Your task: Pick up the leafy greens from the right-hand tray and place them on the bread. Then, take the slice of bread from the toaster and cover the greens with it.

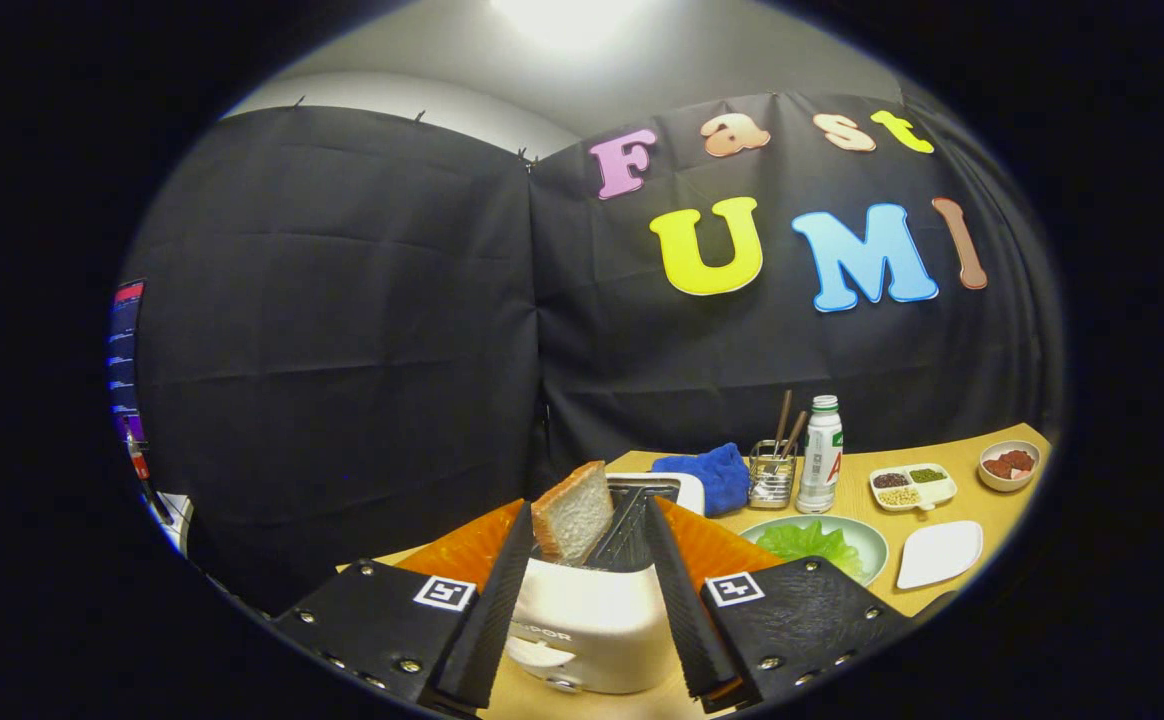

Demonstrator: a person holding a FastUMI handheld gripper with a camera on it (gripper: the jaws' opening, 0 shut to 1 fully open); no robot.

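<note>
A slice of bread (pixel 574 515) stands tilted out of the left slot of a white toaster (pixel 592 610) on the wooden table. My gripper (pixel 590 508) is open, one finger on each side of the toaster's top. The slice sits between the fingers, close to the left fingertip (pixel 524 520) and apart from the right one. The leafy greens (pixel 807 541) lie on a pale green plate (pixel 878 548), to the right of the right finger and beyond it. An orange tray (pixel 717 548) shows behind the toaster on both sides.
Behind the toaster lie a blue cloth (pixel 707 474), a wire holder with chopsticks (pixel 772 472) and a white bottle (pixel 822 455). Further right are a divided dish of seeds (pixel 910 487), a small bowl (pixel 1009 464) and a white plate (pixel 940 553).
</note>
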